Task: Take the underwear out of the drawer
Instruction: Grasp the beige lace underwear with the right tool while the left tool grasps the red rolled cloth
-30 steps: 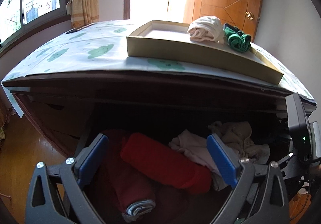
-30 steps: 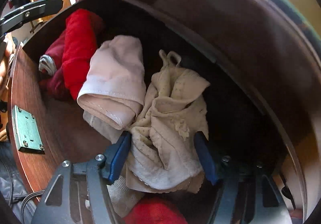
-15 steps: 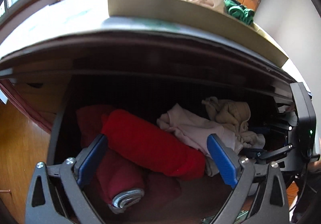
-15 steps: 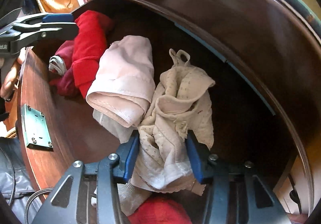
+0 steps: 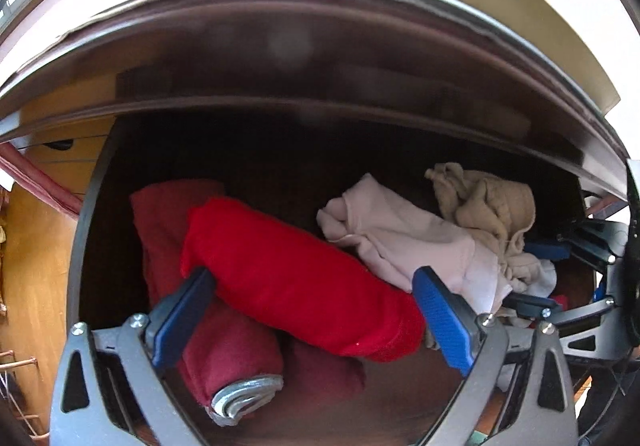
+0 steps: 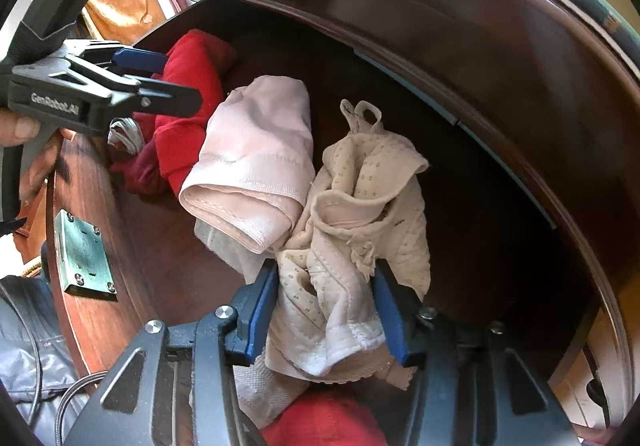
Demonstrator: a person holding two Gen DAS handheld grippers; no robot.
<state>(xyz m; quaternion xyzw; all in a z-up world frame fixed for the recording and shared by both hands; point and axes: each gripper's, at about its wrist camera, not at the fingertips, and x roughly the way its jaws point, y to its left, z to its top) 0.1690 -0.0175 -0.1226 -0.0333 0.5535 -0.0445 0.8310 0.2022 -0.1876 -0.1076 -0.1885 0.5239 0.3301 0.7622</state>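
The open wooden drawer holds rolled and bunched underwear. My left gripper is open, its blue fingers on either side of a bright red roll that lies over a dark red roll. My right gripper is shut on a cream dotted piece of underwear, which bulges between the pads. A pale pink folded piece lies against it. In the left wrist view the cream piece and the pink piece sit at the right, with the right gripper's fingers beside them.
The desk top's edge overhangs the drawer closely above both grippers. A metal lock plate sits on the drawer front. Another red garment lies under the right gripper. The left gripper shows at the right wrist view's upper left.
My left gripper has moved down and forward into the drawer, straddling the bright red roll. My right gripper has closed its fingers on the cream underwear.
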